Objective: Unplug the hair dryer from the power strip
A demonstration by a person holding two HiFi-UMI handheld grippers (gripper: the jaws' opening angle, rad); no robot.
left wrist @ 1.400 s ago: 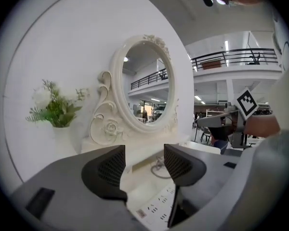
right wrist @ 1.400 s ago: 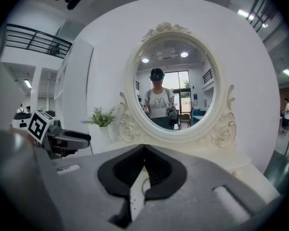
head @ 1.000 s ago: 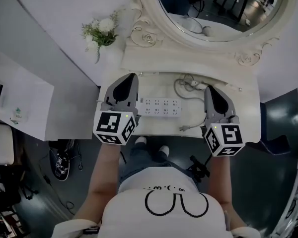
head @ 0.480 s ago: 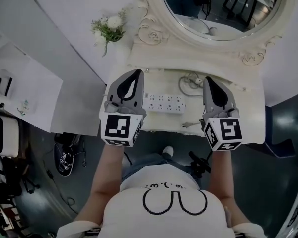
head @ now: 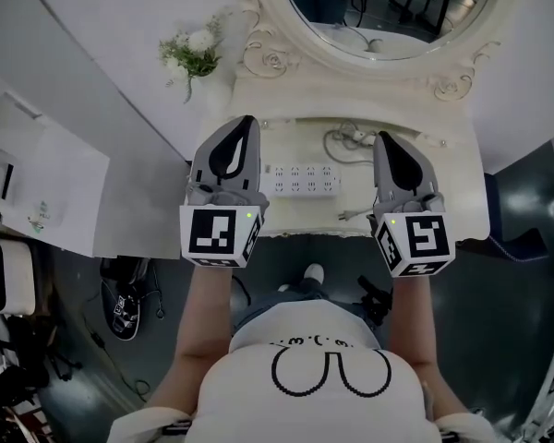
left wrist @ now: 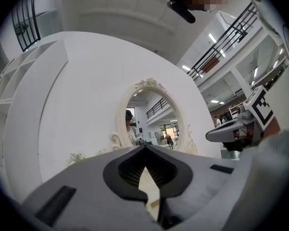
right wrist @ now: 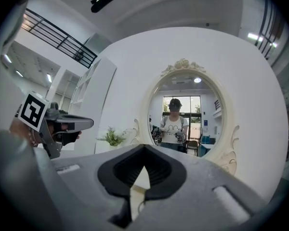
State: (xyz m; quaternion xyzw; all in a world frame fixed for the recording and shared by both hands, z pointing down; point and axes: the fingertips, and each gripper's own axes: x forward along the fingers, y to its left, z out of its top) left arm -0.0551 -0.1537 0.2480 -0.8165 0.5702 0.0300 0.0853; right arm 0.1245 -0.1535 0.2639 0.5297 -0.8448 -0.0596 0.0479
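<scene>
White and flat, the power strip (head: 302, 180) lay across the middle of the cream dressing table (head: 452, 187), between our two grippers and touching neither. The left gripper (head: 244, 124) had its jaws pressed together on nothing, and so did the right gripper (head: 385, 140). Both gripper views showed the pads meeting, with only the ornate mirror (head: 388, 7) beyond them.

From the head view we saw no plug standing in the strip's sockets. A loose plug (head: 349, 215) lay near the table's front edge, just beside the right gripper, and a thin cord (head: 342, 141) coiled behind the strip. We could not make out the hair dryer itself.

We judged the unplugging likely finished, though the sockets were small in view. Had a plug been seated, we reckoned the sound way was to spread the right jaws and take the plug by its body rather than the cord. The left gripper would pin the strip down while we pulled straight out, without rocking.
</scene>
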